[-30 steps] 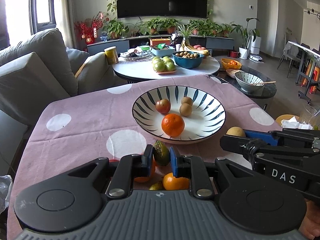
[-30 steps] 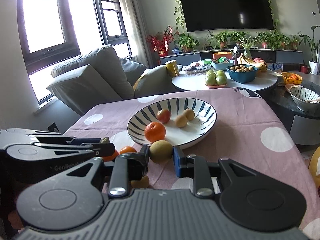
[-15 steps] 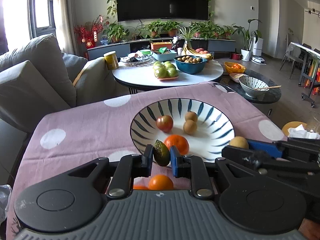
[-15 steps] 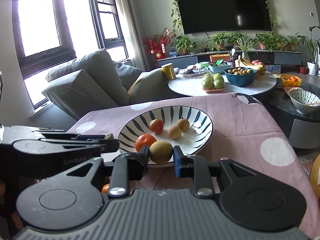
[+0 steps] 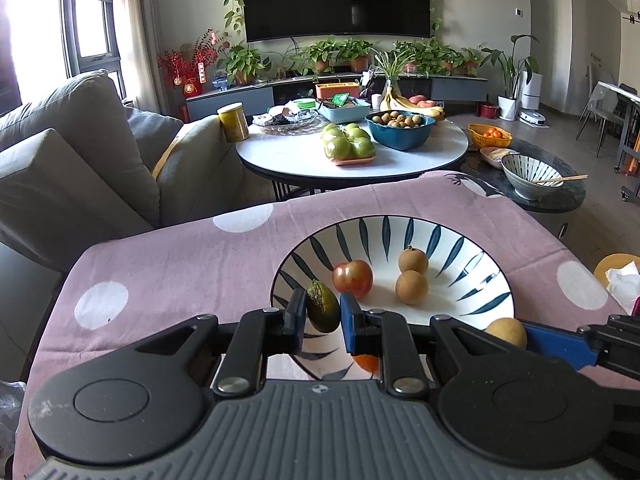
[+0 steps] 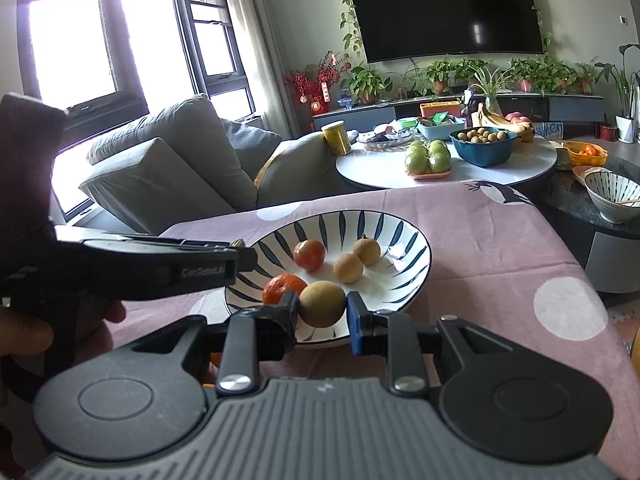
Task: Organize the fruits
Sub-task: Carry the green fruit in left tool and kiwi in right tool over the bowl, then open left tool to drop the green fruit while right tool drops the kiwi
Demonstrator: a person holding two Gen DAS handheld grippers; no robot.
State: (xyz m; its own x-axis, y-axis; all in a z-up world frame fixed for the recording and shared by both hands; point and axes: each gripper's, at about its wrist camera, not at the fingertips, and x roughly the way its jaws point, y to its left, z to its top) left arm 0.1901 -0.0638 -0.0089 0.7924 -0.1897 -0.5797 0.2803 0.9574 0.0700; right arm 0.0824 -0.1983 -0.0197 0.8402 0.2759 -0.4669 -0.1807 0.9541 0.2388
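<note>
Carry-to-bowl step. Left gripper (image 5: 323, 314) clamped on a dark green avocado (image 5: 321, 312), over the near rim of the striped bowl (image 5: 476, 240). Right gripper (image 6: 322, 307) clamped on a yellow-brown round fruit (image 6: 322, 304), also at the bowl's near edge. Next, likely: lower inside, release clear of the tomato (image 5: 353, 278).

Your left tongs (image 5: 323, 314) are clamped on a dark green fruit (image 5: 321, 307), held over the near rim of the striped bowl (image 5: 460, 248). Inside the bowl you have a red fruit (image 5: 353, 278) and two brown ones (image 5: 412, 287). At right, your other tongs (image 5: 520, 334) grip a yellowish fruit (image 5: 506, 331) beside the bowl, above the pink-clothed surface (image 5: 180, 264).
</note>
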